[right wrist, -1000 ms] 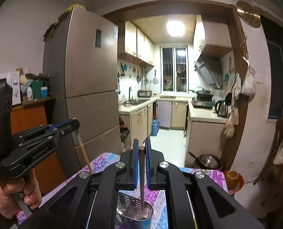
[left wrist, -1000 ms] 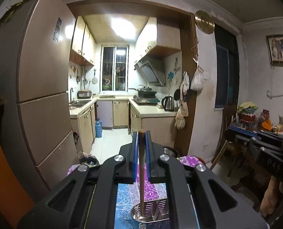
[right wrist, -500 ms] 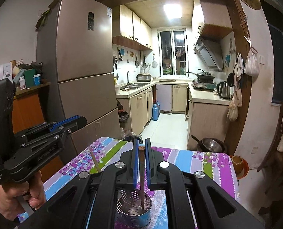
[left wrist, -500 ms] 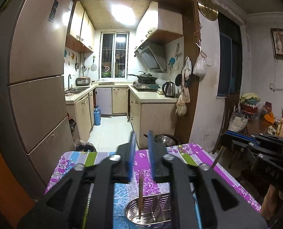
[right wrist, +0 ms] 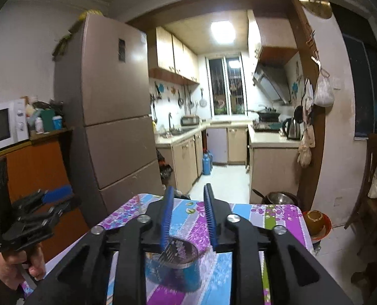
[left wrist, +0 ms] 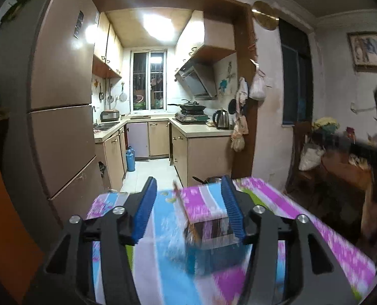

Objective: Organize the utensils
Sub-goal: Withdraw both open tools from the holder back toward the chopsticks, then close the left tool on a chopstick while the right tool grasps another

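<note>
Both grippers, left (left wrist: 188, 211) and right (right wrist: 189, 216), agape and empty above utensil holder (right wrist: 173, 267).

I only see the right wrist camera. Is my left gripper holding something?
Observer: No. The left wrist camera shows the left gripper wide open, with nothing pinched between its fingers.
Operator: Is anything in the holder?
Observer: Yes. A wooden stick leans out of the holder. It looks blurry.
Operator: What's on the wall over there?
Observer: A framed picture hangs high up on the right.
</note>
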A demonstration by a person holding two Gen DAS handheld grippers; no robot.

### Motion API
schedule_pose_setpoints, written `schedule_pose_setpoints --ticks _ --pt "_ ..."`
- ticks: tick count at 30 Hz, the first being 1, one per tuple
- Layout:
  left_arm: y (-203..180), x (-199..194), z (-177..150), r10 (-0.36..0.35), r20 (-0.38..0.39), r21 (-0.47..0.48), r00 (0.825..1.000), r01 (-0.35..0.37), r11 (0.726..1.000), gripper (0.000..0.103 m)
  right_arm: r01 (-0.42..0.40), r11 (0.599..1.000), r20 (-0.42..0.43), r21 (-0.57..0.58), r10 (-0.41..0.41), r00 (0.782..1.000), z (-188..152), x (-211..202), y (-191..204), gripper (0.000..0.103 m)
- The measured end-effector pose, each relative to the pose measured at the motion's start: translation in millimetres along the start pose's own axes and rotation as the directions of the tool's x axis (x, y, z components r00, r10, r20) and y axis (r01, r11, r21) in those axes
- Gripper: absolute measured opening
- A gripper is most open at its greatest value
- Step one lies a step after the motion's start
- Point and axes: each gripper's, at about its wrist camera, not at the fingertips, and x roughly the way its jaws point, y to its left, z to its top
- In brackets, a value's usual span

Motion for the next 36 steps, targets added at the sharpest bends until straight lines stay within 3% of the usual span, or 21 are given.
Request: schedule_pose_setpoints --ticks 2,8,10,14,20,24,29,36 --pt "5 -34 -34 0.004 -0.017 0.004 1.0 -0.004 1.0 0.054 -0.016 1.0 0.017 -0.013 0.016 1.0 -18 -30 2 0.031" --pt "-12 -115 -156 -0.011 -0.12 0.009 0.993 0.012 1.0 0.054 -0.027 1.0 0.043 -0.001 0.027 0.999 -114 -122 20 0.031" --pt "-23 -125 -187 -0.028 -0.165 -0.004 0.986 0.028 1.0 0.054 -0.019 1.0 0.035 0.008 0.018 0.999 -145 -140 29 0.031" --pt "-46 -140 -228 -0.057 -0.177 -0.001 0.983 0.057 0.998 0.054 0.015 0.999 -0.004 0.037 -0.015 1.0 -211 -172 44 0.031" --pt "-53 -132 -260 -0.071 -0.214 0.005 0.974 0.074 0.997 0.049 0.052 0.998 -0.094 0.041 -0.048 0.994 -274 -189 71 0.031" --pt "-58 -134 -270 -0.062 -0.198 0.031 0.978 0.069 0.997 0.049 0.022 0.999 -0.154 0.033 -0.017 0.988 -303 -187 97 0.031" --pt "-59 -133 -283 -0.057 -0.2 0.04 0.978 0.066 0.997 0.047 0.019 0.999 -0.175 -0.035 -0.025 0.984 -325 -176 130 0.026" --pt "-61 -137 -288 -0.045 -0.173 0.055 0.984 0.055 0.997 0.047 0.056 0.996 -0.201 -0.064 -0.068 0.977 -338 -156 136 0.02"
